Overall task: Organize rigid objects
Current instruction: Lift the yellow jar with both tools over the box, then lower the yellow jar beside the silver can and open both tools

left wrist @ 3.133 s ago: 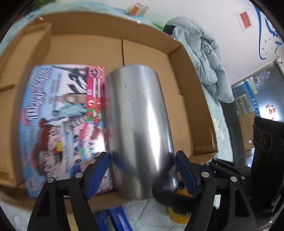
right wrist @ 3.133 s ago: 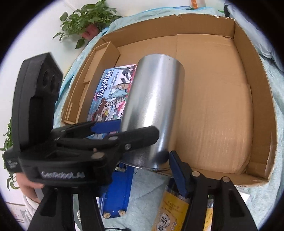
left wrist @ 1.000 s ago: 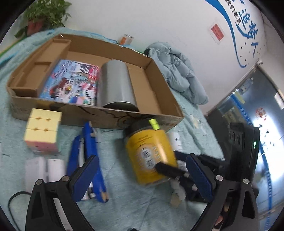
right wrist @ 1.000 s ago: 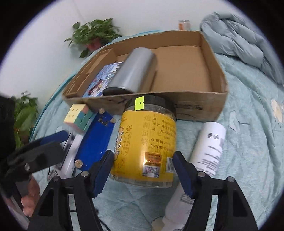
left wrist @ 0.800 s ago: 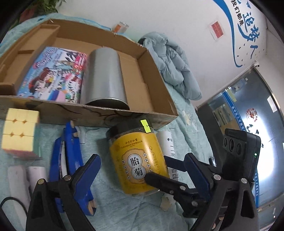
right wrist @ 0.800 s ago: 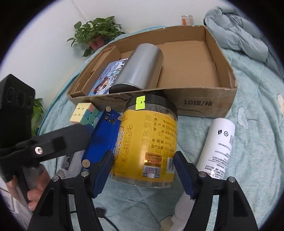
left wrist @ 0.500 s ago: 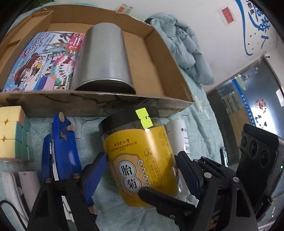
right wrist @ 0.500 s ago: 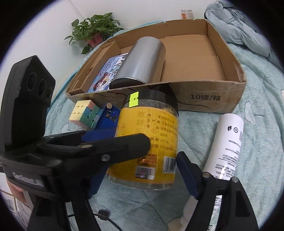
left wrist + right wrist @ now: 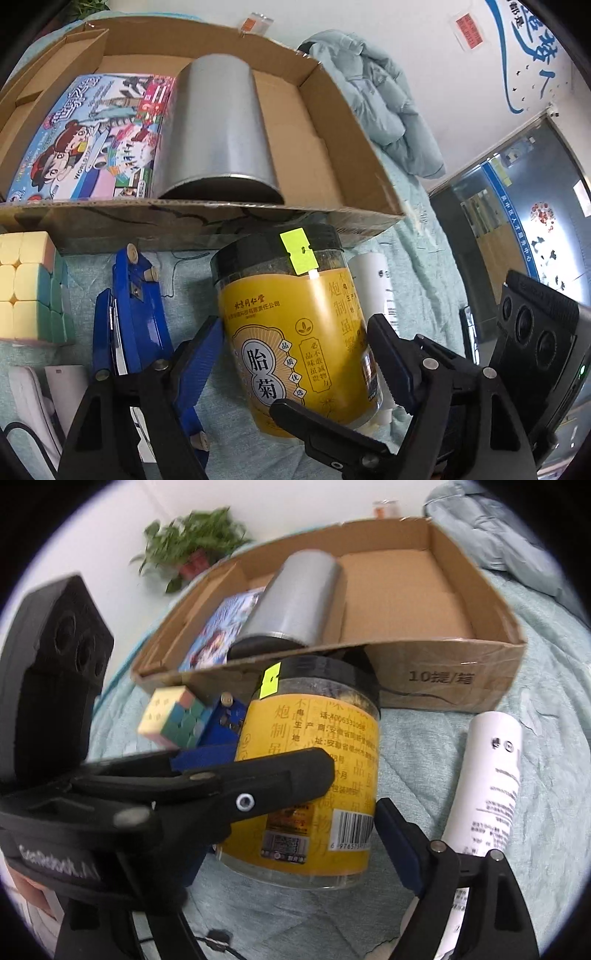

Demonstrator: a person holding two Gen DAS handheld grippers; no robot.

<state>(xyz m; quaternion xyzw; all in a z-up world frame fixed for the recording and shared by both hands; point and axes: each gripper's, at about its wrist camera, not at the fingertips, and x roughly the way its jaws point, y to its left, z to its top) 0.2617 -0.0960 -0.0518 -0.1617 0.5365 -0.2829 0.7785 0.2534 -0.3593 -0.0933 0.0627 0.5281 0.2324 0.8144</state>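
Note:
A yellow-labelled jar [image 9: 295, 332] with a black lid rests on the teal bedspread just in front of the cardboard box [image 9: 221, 218]. My left gripper [image 9: 295, 332] has its blue pads [image 9: 201, 354] pressed on both sides of the jar. My right gripper [image 9: 295, 834] also straddles the jar [image 9: 314, 775]; its jaws are opening, and its right pad [image 9: 397, 838] stands a little off the label. Its left finger is hidden behind the left gripper's black finger [image 9: 258, 786]. Inside the box lie a metal tin [image 9: 218, 129] and a colourful game box [image 9: 92, 136].
A pastel puzzle cube [image 9: 26, 288] and a blue tool [image 9: 129, 314] lie left of the jar. A white bottle [image 9: 491, 775] lies to its right. A grey-blue jacket [image 9: 384, 103] is heaped beyond the box, and a potted plant [image 9: 192, 550] stands at the wall.
The metal tin, earlier held over the box, now lies in it. My left gripper has come in around the yellow jar and closed on it. The right gripper's jaws have widened off it.

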